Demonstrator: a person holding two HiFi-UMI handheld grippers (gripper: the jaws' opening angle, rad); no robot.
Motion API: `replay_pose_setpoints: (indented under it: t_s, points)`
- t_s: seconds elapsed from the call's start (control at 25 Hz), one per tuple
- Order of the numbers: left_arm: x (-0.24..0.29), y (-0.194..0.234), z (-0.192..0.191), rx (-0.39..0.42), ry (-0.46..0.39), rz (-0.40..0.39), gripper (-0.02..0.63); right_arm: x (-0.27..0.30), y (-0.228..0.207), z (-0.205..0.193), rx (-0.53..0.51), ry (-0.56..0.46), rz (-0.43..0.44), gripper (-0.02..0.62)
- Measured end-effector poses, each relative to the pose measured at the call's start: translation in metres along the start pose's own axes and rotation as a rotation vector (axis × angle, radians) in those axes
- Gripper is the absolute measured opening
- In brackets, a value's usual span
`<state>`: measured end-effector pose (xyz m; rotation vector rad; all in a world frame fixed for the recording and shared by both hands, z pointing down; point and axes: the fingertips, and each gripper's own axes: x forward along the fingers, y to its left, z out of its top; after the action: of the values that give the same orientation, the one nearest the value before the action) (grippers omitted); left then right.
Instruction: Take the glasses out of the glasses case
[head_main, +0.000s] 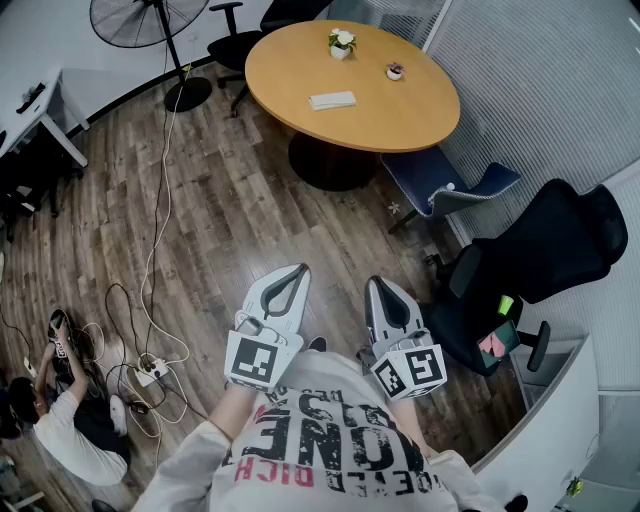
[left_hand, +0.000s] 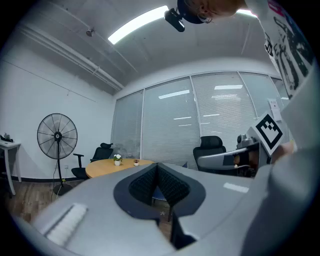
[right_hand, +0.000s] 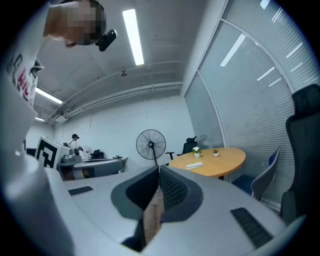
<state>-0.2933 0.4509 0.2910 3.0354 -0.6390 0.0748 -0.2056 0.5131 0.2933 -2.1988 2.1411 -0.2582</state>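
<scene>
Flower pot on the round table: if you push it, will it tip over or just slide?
The flower pot looks short and squat, so a low push would probably slide it across the smooth round table rather than tip it. It is small, so likely light. A push up at the white flowers would probably just bend them.

I see an office: round meeting table at twelve o'clock, swivel chairs at three, blind-covered glass walls.
</scene>
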Motion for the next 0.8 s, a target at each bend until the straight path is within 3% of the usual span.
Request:
replay_pose_setpoints:
  t_s: [0.4,0.76,0.8]
  points:
    - [0.022,-0.026,-0.003,0.018,-0.010,0.005,-0.002,-0.015,-0.029,0.003,-0.018,-0.002,0.020,0.021]
    - [0.039,-0.028,-0.013,-0.030,0.032,0.018,0.001,-0.016,-0.040,-0.002,-0.014,-0.001,0.023,0.021]
    - [0.042,-0.027,-0.014,-0.032,0.034,0.010,0.028,-0.014,-0.042,-0.003,-0.010,0.002,0.022,0.022]
